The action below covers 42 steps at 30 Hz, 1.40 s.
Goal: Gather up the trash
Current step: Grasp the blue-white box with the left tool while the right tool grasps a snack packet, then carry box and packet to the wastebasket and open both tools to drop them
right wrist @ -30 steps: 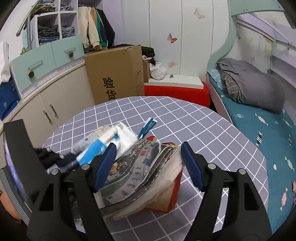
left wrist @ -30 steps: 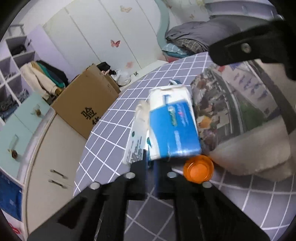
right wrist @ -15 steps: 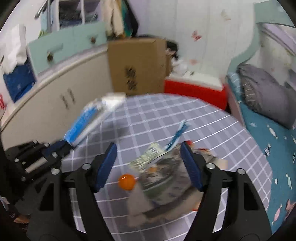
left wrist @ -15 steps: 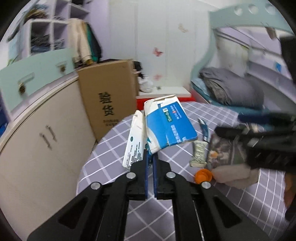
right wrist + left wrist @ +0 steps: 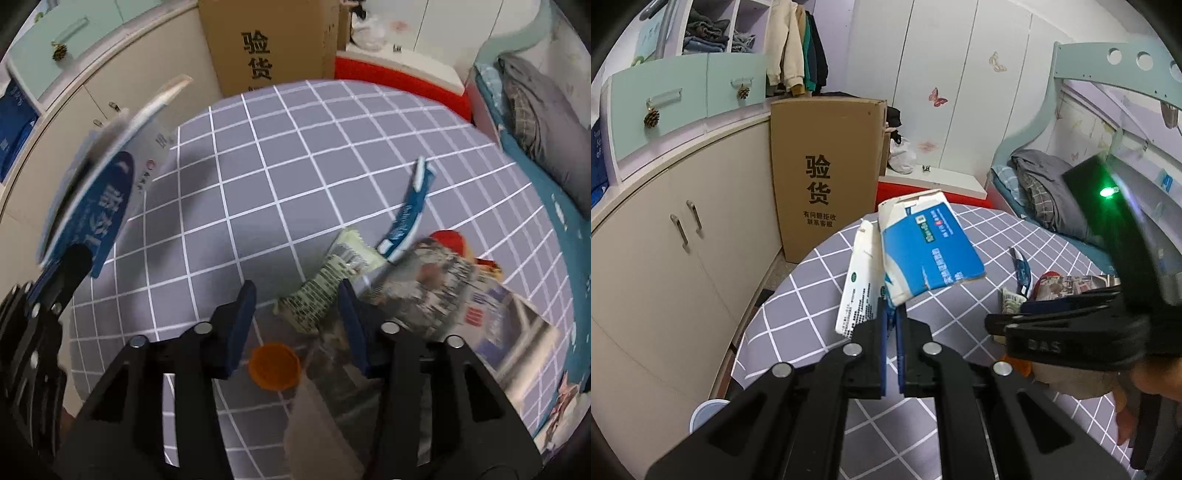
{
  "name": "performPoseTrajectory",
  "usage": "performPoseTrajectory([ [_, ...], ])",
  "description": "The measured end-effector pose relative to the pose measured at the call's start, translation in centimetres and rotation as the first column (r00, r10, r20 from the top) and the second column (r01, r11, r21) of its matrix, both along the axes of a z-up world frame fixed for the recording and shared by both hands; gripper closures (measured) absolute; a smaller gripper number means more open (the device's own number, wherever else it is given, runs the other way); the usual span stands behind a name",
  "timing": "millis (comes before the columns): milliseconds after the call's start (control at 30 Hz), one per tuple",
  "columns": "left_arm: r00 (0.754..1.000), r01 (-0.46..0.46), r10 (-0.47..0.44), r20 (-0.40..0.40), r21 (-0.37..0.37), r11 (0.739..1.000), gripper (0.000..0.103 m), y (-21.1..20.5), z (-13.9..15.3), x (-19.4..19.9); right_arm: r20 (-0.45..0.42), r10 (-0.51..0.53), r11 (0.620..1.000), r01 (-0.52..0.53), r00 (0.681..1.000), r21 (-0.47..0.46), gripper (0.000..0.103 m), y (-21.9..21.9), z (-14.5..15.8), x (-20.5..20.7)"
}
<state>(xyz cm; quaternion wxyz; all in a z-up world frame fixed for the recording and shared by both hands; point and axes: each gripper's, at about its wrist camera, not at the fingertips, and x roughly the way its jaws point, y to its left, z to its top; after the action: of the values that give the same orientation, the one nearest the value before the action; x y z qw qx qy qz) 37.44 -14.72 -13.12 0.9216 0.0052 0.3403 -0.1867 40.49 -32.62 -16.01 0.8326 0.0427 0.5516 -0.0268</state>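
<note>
Left gripper [image 5: 893, 314] is clamped tight on a flattened blue & white carton [image 5: 923, 251], pinching its lower corner. The carton is torn open: one blue printed panel w/ white text tilts up to the right, a white flap w/ small print hangs to the left. It's held up in the air above the left edge of the round table [image 5: 258, 177], which has a grey cloth w/ white grid lines.

Right gripper [image 5: 297, 314] points steeply down over the trash pile; its jaws have just been closing & stand partly apart, not pressing on anything. Between & just below the fingers: an orange bottle cap [image 5: 274, 364] lying flat on the cloth, & the end of a crinkled pale wrapper [image 5: 328, 273] w/ dark print. Beside the right finger lies a crumpled newspaper [image 5: 443, 295], partly blurred, w/ sth red [image 5: 448, 238] under its far edge. A blue & white strip wrapper [image 5: 410, 210] lies just beyond, curved.

A tall cardboard box [image 5: 827, 170] stands on the floor beyond the table.
</note>
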Motion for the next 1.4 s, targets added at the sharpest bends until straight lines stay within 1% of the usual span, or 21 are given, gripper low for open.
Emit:
performPoseTrajectory([
  [67,1.0,0.0,0.0,-0.002,-0.012,1.0,0.099,0.4,0.1,0.0,-0.007,-0.015,1.0,0.014,1.0,-0.022,0.06,0.1,-0.1,0.5],
  [133,1.0,0.001,-0.001,-0.003,-0.023,1.0,0.099,0.8,0.1,-0.1,-0.011,-0.01,0.999,0.01,1.0,-0.031,0.063,0.3,-0.2,0.9],
  [200,1.0,0.0,0.0,-0.003,-0.033,0.999,0.099,1.3,0.2,-0.2,-0.019,-0.007,0.997,0.006,1.0,-0.075,0.068,0.7,-0.2,0.9],
  [233,1.0,0.001,-0.001,-0.005,-0.039,0.999,0.099,1.5,0.1,-0.4,-0.022,-0.015,0.996,0.013,1.0,-0.088,0.067,0.7,-0.3,0.9],
  [433,1.0,0.012,-0.012,-0.006,-0.065,0.998,0.099,2.7,0.4,-1.1,-0.034,-0.039,0.996,0.036,0.999,-0.077,0.067,0.2,-0.5,1.0],
  [467,1.0,0.013,-0.013,-0.005,-0.066,0.998,0.099,2.9,0.5,-1.2,-0.031,-0.037,0.996,0.034,0.999,-0.083,0.068,0.1,-0.6,1.1],
  [567,1.0,0.014,-0.014,-0.001,-0.071,0.997,0.099,3.5,0.7,-1.6,-0.024,-0.027,0.996,0.024,0.999,-0.083,0.076,0.6,-0.6,0.8],
  [667,1.0,0.01,-0.01,0.001,-0.082,0.997,0.099,4.2,0.9,-1.9,0.02,-0.013,0.997,0.014,1.0,-0.078,0.089,1.3,-0.1,0.2],
  [733,1.0,0.009,-0.01,-0.009,-0.111,0.994,0.099,5.0,1.0,-2.2,0.049,0.0,0.998,0.004,0.999,-0.067,0.09,2.1,0.5,-0.3],
  [767,1.0,0.008,-0.01,-0.013,-0.123,0.992,0.099,5.4,1.1,-2.3,0.069,0.009,0.997,-0.003,0.998,-0.077,0.09,2.7,0.9,-0.6],
  [833,1.0,-0.005,0.003,-0.013,-0.131,0.991,0.099,6.4,1.2,-2.5,0.108,0.028,0.998,-0.021,0.994,-0.064,0.09,3.8,2.0,-1.4],
  [867,1.0,-0.012,0.011,-0.009,-0.133,0.991,0.099,7.0,1.2,-2.7,0.142,0.048,0.998,-0.043,0.989,-0.04,0.09,4.7,2.8,-1.9],
  [900,1.0,-0.013,0.012,-0.006,-0.139,0.99,0.099,7.6,1.3,-2.9,0.161,0.057,0.998,-0.051,0.985,-0.038,0.09,5.3,3.3,-2.2],
  [1000,0.999,-0.036,0.036,-0.004,-0.174,0.984,0.099,10.2,1.5,-3.7,0.222,0.124,0.992,-0.127,0.967,-0.004,0.09,8.7,5.0,-3.3],
  [1100,0.996,-0.093,0.094,-0.003,-0.183,0.979,0.099,13.1,1.3,-4.5,0.258,0.187,0.977,-0.206,0.948,0.049,0.09,11.9,5.5,-3.9],
  [1167,0.991,-0.131,0.132,-0.006,-0.192,0.973,0.099,15.3,1.1,-5.2,0.28,0.242,0.951,-0.284,0.929,0.119,0.09,14.7,5.3,-4.4],
  [1200,0.989,-0.149,0.149,-0.011,-0.195,0.969,0.099,16.5,0.8,-5.6,0.281,0.269,0.939,-0.316,0.921,0.136,0.09,16.0,5.0,-4.6],
  [1233,0.984,-0.178,0.178,-0.015,-0.186,0.966,0.099,18.0,0.5,-6.1,0.286,0.293,0.926,-0.345,0.912,0.153,0.09,17.3,4.6,-4.9],
  [1300,0.972,-0.233,0.232,-0.022,-0.162,0.959,0.099,20.6,-0.2,-6.7,0.291,0.346,0.886,-0.413,0.892,0.211,0.09,20.4,3.4,-5.3],
  [1367,0.954,-0.301,0.298,-0.044,-0.15,0.942,0.099,23.7,-1.2,-7.4,0.294,0.382,0.853,-0.456,0.876,0.253,0.09,23.2,2.4,-5.6],
  [1400,0.945,-0.328,0.323,-0.052,-0.146,0.933,0.099,24.8,-1.7,-7.7,0.292,0.396,0.844,-0.471,0.871,0.258,0.09,24.1,2.1,-5.7],
])
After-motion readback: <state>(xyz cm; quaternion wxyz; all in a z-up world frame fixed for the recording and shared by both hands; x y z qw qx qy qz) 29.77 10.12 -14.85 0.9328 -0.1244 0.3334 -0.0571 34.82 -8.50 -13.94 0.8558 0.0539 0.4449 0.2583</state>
